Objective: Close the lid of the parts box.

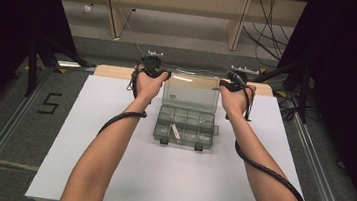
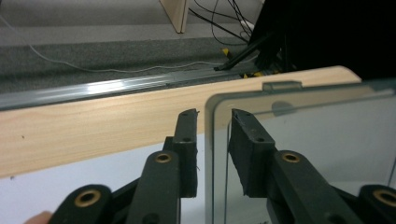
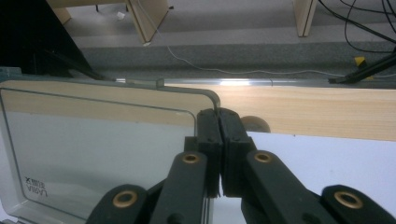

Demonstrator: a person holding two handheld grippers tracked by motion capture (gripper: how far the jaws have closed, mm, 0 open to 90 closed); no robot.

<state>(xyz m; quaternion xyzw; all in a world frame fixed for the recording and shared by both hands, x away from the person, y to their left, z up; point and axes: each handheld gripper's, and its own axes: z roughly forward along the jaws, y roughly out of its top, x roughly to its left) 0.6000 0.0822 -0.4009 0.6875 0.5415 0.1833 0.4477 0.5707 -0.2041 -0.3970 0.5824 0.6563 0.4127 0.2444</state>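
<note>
A clear plastic compartment box (image 1: 185,126) sits mid-table with its lid (image 1: 191,89) standing upright at the back. A small white piece (image 1: 175,131) lies in one compartment. My left gripper (image 1: 152,70) is at the lid's left edge. In the left gripper view the lid (image 2: 303,140) has that edge standing between the jaws of the left gripper (image 2: 215,114), which is open with a gap on either side. My right gripper (image 1: 232,82) is at the lid's right edge. In the right gripper view the right gripper (image 3: 217,112) is shut on the lid (image 3: 102,149) at its upper corner.
The box rests on a white board (image 1: 109,163) with a wooden strip (image 2: 93,130) along its far edge. Beyond it run a metal rail (image 2: 107,86) and cables on grey floor (image 3: 233,51). A "5" mark (image 1: 49,103) lies left of the table.
</note>
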